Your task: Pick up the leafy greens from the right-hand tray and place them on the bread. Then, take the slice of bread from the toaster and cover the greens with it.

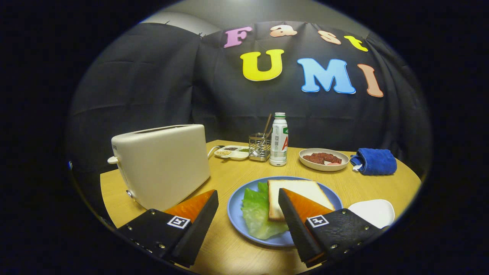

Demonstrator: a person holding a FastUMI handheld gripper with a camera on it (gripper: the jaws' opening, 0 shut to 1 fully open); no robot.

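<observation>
A blue plate (233, 208) sits on the wooden table just ahead of my fingers. Leafy greens (259, 215) lie on it, and a slice of white bread (300, 185) rests on top of them, with the greens sticking out from under its left side. My gripper (247, 193) hovers open over the near side of the plate with nothing between its fingers. The right fingertip overlaps the near edge of the bread in view. A cream toaster (164, 164) stands to the left of the plate, beyond the left finger. Its slots are hidden from this angle.
A small white tray (376, 212) sits right of the plate. Farther back stand a bowl of red meat (324, 158), a folded blue cloth (376, 161), a white bottle (279, 139), a wire utensil holder (259, 147) and a divided condiment dish (231, 152).
</observation>
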